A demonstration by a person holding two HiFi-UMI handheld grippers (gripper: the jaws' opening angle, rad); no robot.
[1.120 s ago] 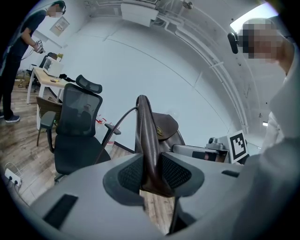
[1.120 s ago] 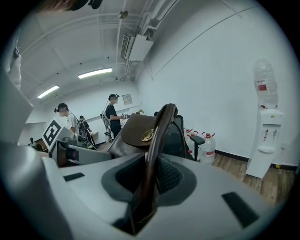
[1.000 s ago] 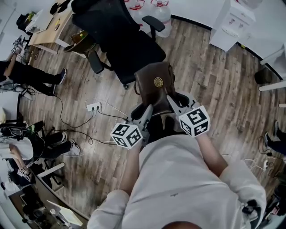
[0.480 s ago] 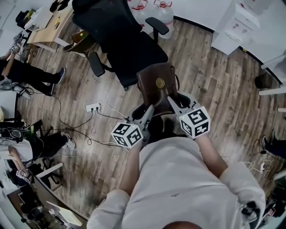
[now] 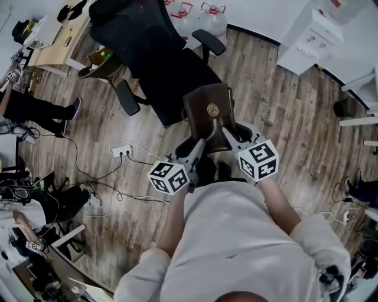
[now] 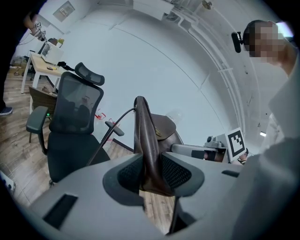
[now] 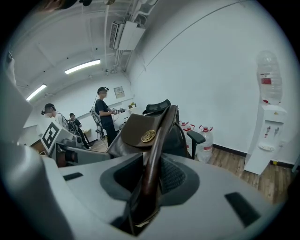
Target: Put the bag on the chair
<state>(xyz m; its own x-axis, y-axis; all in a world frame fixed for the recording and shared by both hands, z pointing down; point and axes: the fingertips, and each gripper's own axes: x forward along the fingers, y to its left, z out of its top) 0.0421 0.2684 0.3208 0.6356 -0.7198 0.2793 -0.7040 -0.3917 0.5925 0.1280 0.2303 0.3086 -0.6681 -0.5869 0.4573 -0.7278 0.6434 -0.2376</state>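
Note:
A brown leather bag (image 5: 209, 111) with a round brass badge hangs in the air in front of the person, just short of the seat of a black office chair (image 5: 171, 65). My left gripper (image 5: 198, 145) is shut on one brown strap (image 6: 144, 140), which runs up between its pads. My right gripper (image 5: 227, 133) has the other strap (image 7: 157, 150) between its pads; its jaws are opening, and the strap still touches the pads. The bag's flap (image 7: 139, 133) shows ahead of the right gripper (image 7: 150, 180), with the chair's headrest (image 7: 157, 107) behind it. The chair (image 6: 70, 131) stands left of the left gripper (image 6: 152, 173).
Water jugs (image 5: 204, 13) stand behind the chair by the wall. A white cabinet (image 5: 310, 35) is at the back right. A power strip (image 5: 122, 151) with cables lies on the wood floor at the left. A desk (image 5: 56, 41) and seated people (image 5: 32, 106) are at the far left.
The bag and both grippers stay almost where they were. The chair and the floor have shifted a little in the head view.

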